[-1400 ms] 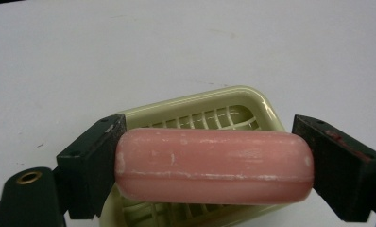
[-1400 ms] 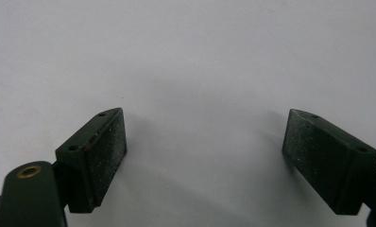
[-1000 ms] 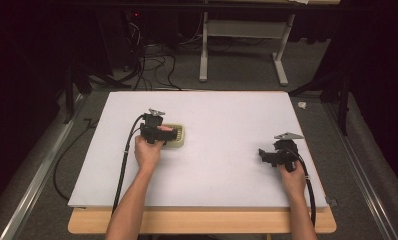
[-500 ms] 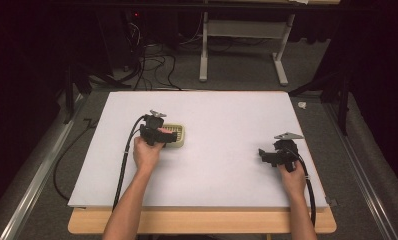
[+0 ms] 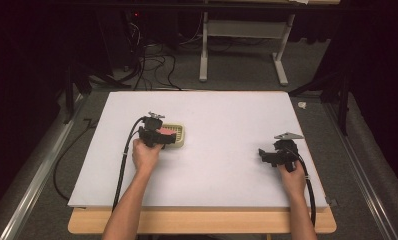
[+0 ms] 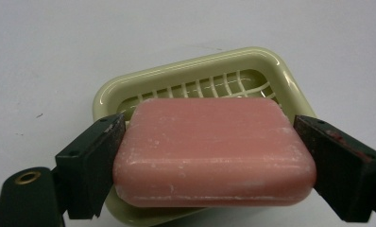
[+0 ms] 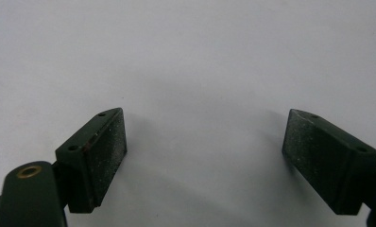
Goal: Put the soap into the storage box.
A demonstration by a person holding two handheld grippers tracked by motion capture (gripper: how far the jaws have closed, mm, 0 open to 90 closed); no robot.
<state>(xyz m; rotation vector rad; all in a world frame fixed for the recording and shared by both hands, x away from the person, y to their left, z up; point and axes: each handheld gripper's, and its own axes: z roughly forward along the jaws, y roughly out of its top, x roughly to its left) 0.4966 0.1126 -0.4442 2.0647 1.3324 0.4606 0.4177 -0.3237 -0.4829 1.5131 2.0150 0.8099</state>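
Holding: we see one pink soap bar [image 6: 214, 151] clamped between the jaws of the left gripper [image 6: 209, 156], one jaw pressed on each short end.
Soap shape: we read it as a rounded rectangular block with softened edges and corners.
Soap texture: we find it matte and waxy, with faint lengthwise streaks and whitish scuffs along the lower edge and corners.
Soap position: we place it just above the near part of the soap dish [image 6: 271, 64]; whether the bar touches the dish we cannot tell.
Dish: we count one, pale yellow-green glossy plastic, a rounded rectangle with a raised rim and a slatted grid floor.
Dish location: we see it in the high view on the left half of the surface [image 5: 227, 115], just beside the left gripper [image 5: 154, 135].
Surface: we see one flat white sheet, smooth and matte, lying on a wooden top whose edge shows at the near side.
Right gripper [image 7: 205, 156]: we see its jaws spread wide apart with nothing between them, above bare white surface; it is well apart from the dish, at the right side [image 5: 272, 156].
Jaw pads: we count two per gripper, dark, blocky, with dusty scuffed faces.
Hands: we count two, one gripping each tool.
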